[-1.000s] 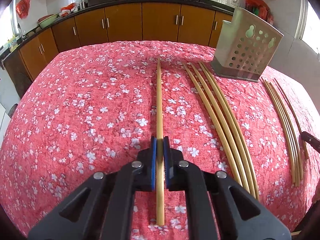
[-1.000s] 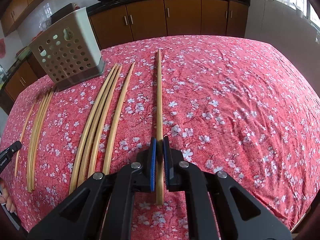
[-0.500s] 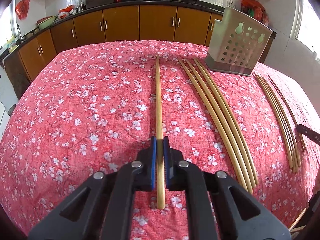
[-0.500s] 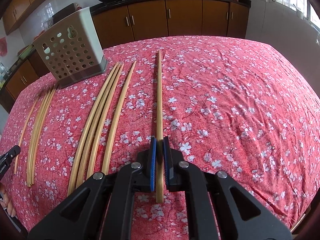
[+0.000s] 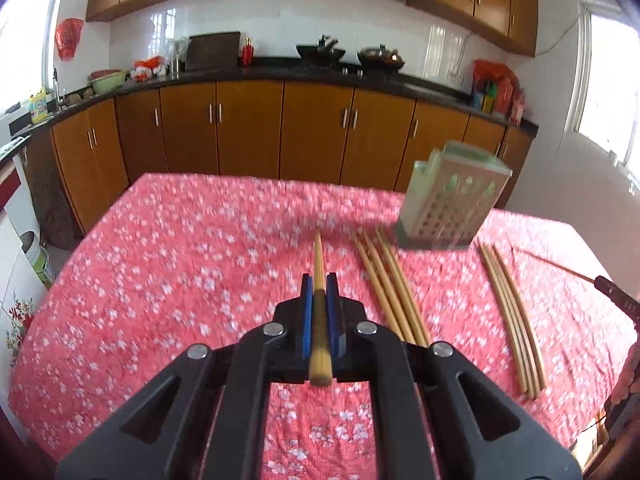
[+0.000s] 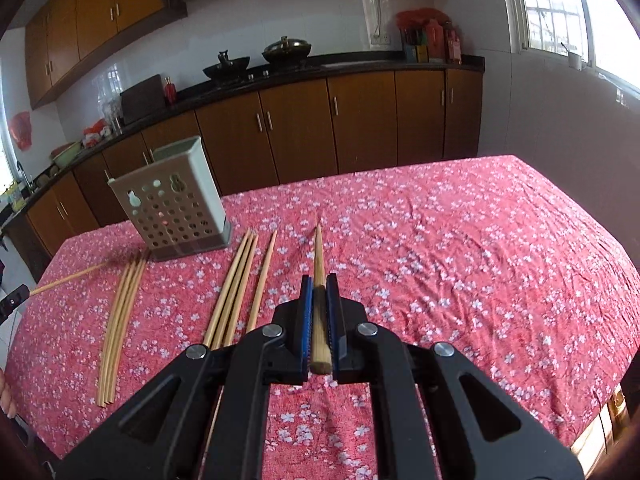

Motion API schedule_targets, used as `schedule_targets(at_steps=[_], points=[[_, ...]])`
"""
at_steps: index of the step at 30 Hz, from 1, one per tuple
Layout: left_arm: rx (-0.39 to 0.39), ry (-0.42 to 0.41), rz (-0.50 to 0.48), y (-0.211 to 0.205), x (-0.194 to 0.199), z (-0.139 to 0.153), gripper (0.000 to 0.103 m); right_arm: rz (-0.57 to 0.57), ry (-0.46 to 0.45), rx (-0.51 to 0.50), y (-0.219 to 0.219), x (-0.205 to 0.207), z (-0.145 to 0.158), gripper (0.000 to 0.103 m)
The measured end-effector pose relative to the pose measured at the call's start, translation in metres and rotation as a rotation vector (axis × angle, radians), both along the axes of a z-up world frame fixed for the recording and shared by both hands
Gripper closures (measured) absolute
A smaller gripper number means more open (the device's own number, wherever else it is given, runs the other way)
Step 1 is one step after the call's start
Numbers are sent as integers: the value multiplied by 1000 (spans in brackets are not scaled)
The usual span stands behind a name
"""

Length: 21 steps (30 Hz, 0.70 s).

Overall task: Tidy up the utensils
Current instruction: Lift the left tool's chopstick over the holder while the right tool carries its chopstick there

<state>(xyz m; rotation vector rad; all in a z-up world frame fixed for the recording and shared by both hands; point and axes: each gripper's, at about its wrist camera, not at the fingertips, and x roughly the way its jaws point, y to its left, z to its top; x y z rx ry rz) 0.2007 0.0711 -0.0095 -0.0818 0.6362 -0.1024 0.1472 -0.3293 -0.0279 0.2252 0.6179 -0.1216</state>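
Note:
My left gripper (image 5: 319, 300) is shut on a bamboo chopstick (image 5: 318, 264) and holds it lifted, tip pointing forward over the table. My right gripper (image 6: 319, 300) is shut on another bamboo chopstick (image 6: 319, 252), also raised above the cloth. The perforated grey utensil holder (image 5: 448, 208) stands upright at the far side; in the right wrist view it (image 6: 172, 204) is at the far left. Two groups of loose chopsticks (image 5: 390, 288) (image 5: 512, 316) lie on the cloth near it; the right wrist view shows them (image 6: 236, 284) (image 6: 120, 312) to the left.
The table has a red floral cloth (image 5: 180, 280). Its front right edge (image 6: 600, 420) is close. Wooden kitchen cabinets (image 5: 248, 128) and a counter with woks stand behind. The other gripper's tip (image 5: 616, 296) shows at the right edge.
Both grippers have lifted and tilted up with their chopsticks off the cloth. The views now look level across the table toward the cabinets.

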Motion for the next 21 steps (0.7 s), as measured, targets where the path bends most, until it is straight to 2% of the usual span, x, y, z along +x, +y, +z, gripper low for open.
schedule_targets(at_steps=[4,9,21], points=[[-20,-73,21,3,-2,25,95,-4,-68,7,-2,-2,20,95],[-30,-137,40,4,1,48,95,4,-109,5,-2,-1,35,95],[-55,-249,40,0,9,97,95,19,-232,48,-6,8,80,95]])
